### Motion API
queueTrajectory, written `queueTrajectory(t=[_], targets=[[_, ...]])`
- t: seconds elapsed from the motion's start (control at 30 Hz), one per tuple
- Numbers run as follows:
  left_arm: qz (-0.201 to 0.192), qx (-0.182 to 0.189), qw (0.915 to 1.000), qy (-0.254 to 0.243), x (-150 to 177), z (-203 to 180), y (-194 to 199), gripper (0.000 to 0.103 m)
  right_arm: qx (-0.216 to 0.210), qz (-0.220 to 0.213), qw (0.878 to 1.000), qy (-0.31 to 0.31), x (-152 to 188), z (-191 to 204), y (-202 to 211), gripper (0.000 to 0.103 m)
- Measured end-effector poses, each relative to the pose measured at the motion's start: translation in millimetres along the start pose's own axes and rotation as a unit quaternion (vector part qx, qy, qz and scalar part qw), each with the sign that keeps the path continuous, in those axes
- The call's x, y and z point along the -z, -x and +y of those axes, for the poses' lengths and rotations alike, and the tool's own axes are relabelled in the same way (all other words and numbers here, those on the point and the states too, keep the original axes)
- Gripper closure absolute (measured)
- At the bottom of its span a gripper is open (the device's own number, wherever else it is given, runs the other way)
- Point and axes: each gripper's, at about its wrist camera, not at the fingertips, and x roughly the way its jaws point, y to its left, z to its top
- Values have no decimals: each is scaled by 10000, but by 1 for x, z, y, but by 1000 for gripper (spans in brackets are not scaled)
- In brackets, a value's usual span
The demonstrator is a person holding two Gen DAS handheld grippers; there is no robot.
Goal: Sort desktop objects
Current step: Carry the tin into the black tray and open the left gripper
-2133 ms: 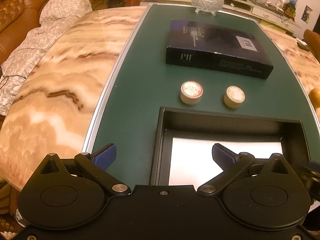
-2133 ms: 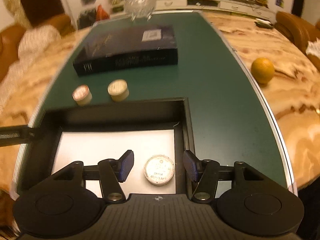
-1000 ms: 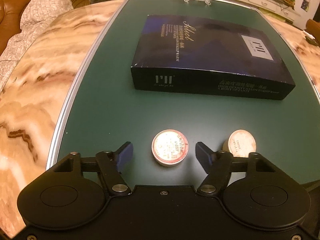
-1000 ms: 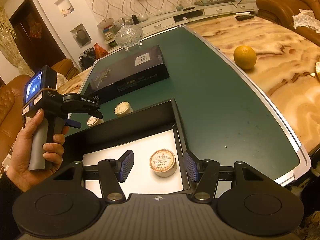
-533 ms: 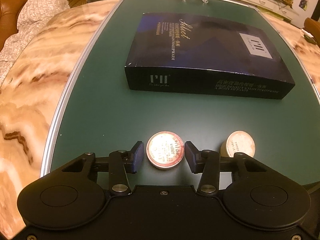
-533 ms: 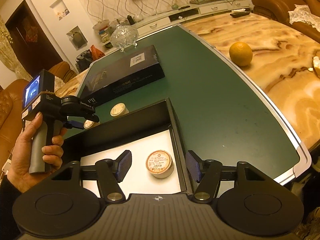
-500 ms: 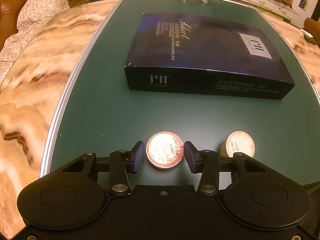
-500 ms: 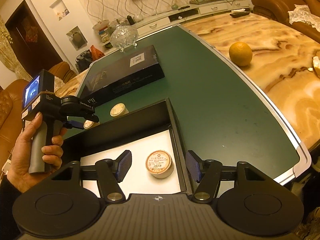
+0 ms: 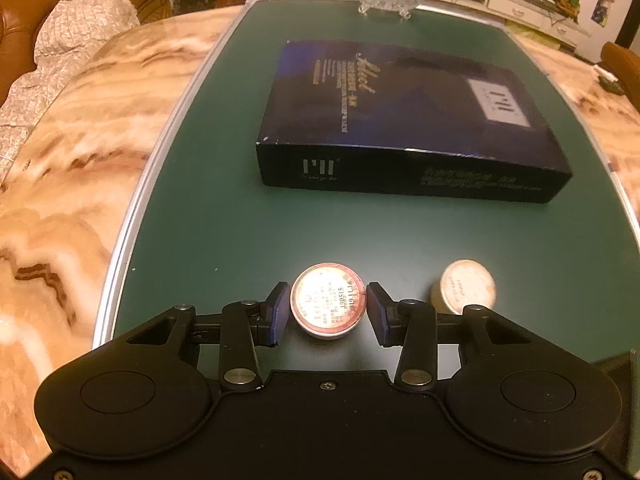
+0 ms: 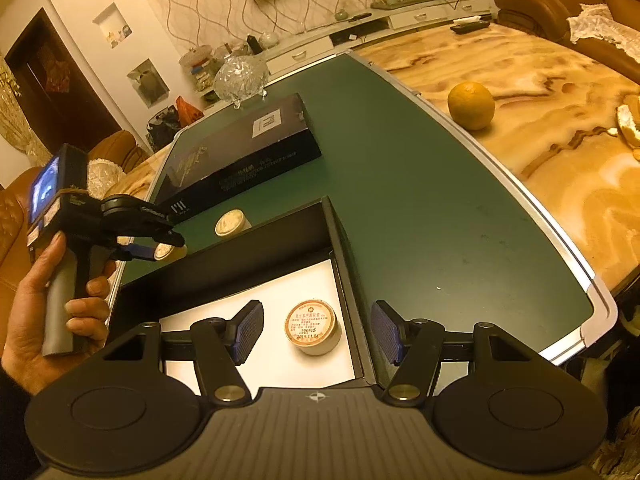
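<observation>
My left gripper has closed in since half a second ago, its pads now against the red-rimmed tin; the right gripper has stayed spread wide.

I see the left pads pressing both sides of that tin, which sits on the green mat with a second tin just beside it on the right and the dark box farther ahead. From my right camera, a third tin lies inside the black tray on its white floor, near the right wall, below the open fingers and untouched. An orange rests on the marble table, well apart from the mat.
</observation>
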Motion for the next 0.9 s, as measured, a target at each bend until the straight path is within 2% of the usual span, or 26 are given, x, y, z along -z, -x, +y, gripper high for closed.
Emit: queueTrajectory(t=[0.2, 0.4, 0.6, 0.9], targets=[[-194, 72, 9997, -156, 17, 0, 52, 62, -4, -116, 9999, -91, 2, -3, 14, 40], [-48, 111, 9993, -354, 56, -3, 83, 62, -58, -181, 9997, -176, 9, -3, 31, 40], [274, 131, 9992, -271, 92, 1, 75, 62, -63, -174, 9997, -164, 17, -2, 44, 40], [532, 74, 9985, -110, 108, 7, 57, 62, -6, -222, 9996, -186, 20, -5, 55, 39]])
